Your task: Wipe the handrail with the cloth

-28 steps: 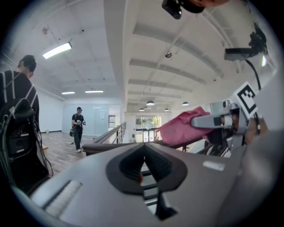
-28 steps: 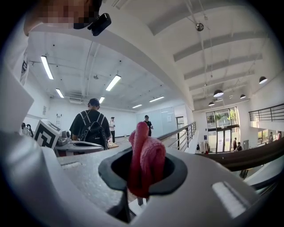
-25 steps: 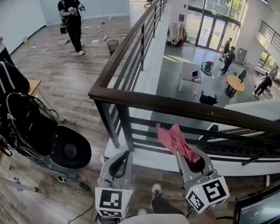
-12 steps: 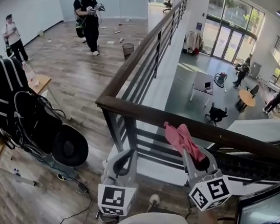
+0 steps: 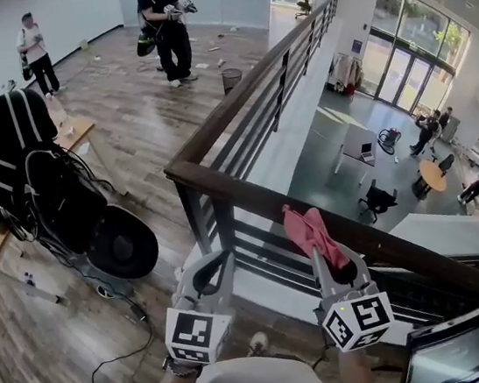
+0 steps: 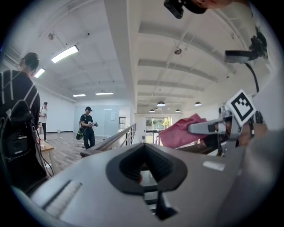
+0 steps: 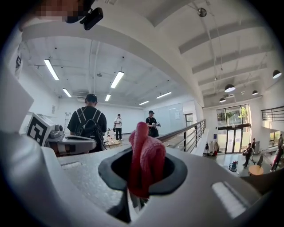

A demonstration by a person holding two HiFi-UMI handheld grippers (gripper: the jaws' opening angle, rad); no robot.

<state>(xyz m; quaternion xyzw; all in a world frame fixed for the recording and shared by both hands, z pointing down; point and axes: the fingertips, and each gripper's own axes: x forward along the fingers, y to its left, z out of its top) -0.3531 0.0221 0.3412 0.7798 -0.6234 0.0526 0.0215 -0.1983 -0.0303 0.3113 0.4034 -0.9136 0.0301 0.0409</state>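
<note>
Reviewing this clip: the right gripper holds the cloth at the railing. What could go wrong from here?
1. The cloth is bunched in the right gripper at the handrail, with a lower floor beyond; if it slips, it could drop over.
2. So bunched, little cloth may meet the rail.
3. A cable lies near the person's feet: a possible trip.

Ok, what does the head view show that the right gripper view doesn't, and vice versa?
Only the head view: the near stretch of the handrail crossing just past the cloth, and the screen at lower right. Only the right gripper view: the right gripper with its jaws shut on the cloth, and the ceiling lights. Both: the pink cloth, the far run of the handrail, the person with the backpack.
</note>
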